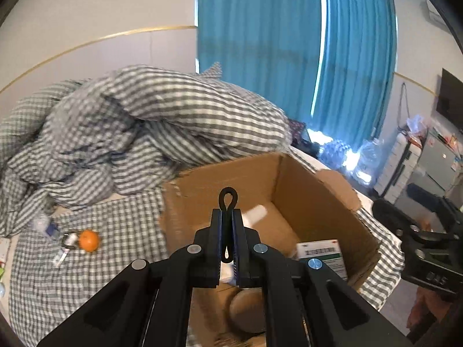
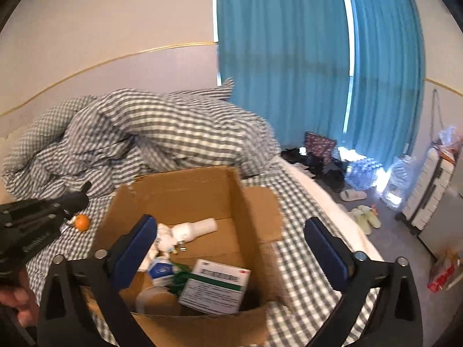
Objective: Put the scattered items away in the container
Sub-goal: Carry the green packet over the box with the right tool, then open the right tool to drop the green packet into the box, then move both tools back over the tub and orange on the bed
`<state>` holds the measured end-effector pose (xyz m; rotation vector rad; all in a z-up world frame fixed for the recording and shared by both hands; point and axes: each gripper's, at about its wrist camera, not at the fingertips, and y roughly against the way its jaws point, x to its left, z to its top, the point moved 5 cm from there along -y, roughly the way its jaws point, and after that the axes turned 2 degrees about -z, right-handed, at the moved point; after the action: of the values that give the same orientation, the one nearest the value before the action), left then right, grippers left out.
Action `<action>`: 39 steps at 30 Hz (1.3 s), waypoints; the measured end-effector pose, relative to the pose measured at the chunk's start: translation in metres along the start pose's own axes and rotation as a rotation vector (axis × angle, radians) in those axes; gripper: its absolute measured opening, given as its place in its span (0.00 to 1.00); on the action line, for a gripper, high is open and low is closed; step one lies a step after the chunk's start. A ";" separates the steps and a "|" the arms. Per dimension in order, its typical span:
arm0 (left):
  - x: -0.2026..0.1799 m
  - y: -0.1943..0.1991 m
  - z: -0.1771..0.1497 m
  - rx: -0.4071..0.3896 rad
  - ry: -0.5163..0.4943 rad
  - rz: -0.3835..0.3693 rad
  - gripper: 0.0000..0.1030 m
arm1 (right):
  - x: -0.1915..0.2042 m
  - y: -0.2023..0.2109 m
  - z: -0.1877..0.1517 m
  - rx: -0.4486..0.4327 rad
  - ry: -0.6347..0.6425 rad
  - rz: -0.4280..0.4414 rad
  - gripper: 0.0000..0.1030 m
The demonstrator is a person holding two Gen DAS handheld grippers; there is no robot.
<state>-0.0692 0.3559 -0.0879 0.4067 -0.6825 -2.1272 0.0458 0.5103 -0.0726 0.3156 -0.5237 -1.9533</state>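
Note:
An open cardboard box (image 1: 312, 185) stands on the checked bed; it also shows in the right wrist view (image 2: 185, 190). It holds a white bottle (image 2: 199, 228), a green-and-white medicine box (image 2: 215, 286) and other small items. My left gripper (image 1: 228, 217) is shut on a black loop band (image 1: 228, 199), held above the box's near left side. My right gripper (image 2: 231, 248) is open and empty, above the box. An orange (image 1: 89, 240) and small items (image 1: 62, 243) lie on the sheet left of the box.
A rumpled checked duvet (image 1: 144, 127) is piled behind the box. The bed edge runs along the right, with slippers (image 2: 364, 217), water bottles (image 2: 361, 173) and a white suitcase (image 2: 431, 190) on the floor. Blue curtains (image 2: 289, 57) hang behind.

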 end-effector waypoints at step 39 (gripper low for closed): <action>0.191 0.088 -0.030 -0.083 0.209 0.239 1.00 | 0.173 0.031 0.031 -0.103 0.124 0.205 1.00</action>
<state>-0.1121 0.1491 -0.0680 0.4700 -0.4953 -1.8499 -0.0167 0.3492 -0.0278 0.3034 -0.3588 -1.7427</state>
